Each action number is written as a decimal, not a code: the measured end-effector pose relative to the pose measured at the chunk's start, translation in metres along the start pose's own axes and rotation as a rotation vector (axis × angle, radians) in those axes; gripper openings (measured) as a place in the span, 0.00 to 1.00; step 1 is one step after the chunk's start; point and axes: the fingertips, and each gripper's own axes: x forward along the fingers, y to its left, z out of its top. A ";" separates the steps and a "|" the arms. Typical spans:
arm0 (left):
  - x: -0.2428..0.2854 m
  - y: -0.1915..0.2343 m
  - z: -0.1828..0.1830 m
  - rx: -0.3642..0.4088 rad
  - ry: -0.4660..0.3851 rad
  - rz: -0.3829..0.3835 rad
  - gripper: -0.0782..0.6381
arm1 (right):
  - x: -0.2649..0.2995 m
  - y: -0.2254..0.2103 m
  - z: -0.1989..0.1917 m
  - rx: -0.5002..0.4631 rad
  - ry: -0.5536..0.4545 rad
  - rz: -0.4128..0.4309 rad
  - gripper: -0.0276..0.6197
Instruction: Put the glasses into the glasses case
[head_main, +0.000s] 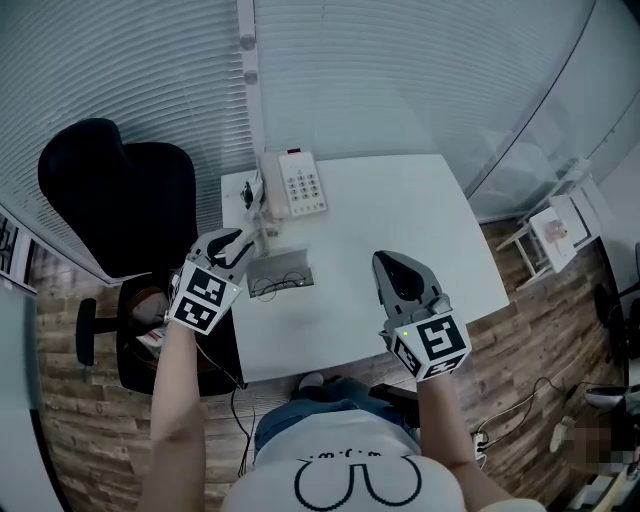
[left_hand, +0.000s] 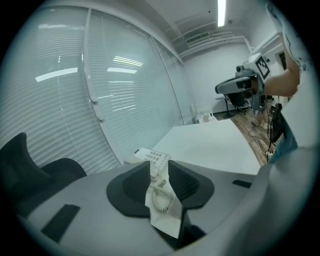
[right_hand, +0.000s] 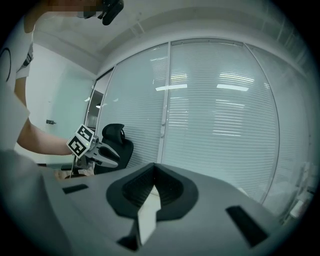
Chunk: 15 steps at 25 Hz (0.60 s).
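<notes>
Grippers hover over the white table (head_main: 400, 200). The left gripper (head_main: 238, 246), at the table's 9 o'clock side and tilted gently downward, has its jaws partly apart on nothing. The right gripper (head_main: 386, 260), nearly level at 5 o'clock, is closed and empty. Between them the glasses (head_main: 277, 286) lie on the grey glasses case (head_main: 295, 263). They look light, thin-framed and fragile, so the bridge or a temple seems the safest hold, never the lenses.

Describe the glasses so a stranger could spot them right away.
Start at the white table. Near its left edge, just nearer the person than the white desk phone, lies a flat grey case. The glasses are the thin dark wire frame on it.
</notes>
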 end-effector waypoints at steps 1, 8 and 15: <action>-0.005 0.003 0.005 -0.007 -0.019 0.017 0.28 | 0.001 0.001 0.003 -0.005 -0.005 0.002 0.06; -0.055 0.017 0.064 -0.086 -0.267 0.159 0.13 | -0.004 0.000 0.028 -0.032 -0.067 0.005 0.06; -0.116 0.025 0.095 -0.156 -0.378 0.379 0.13 | -0.016 0.009 0.072 -0.081 -0.172 0.016 0.06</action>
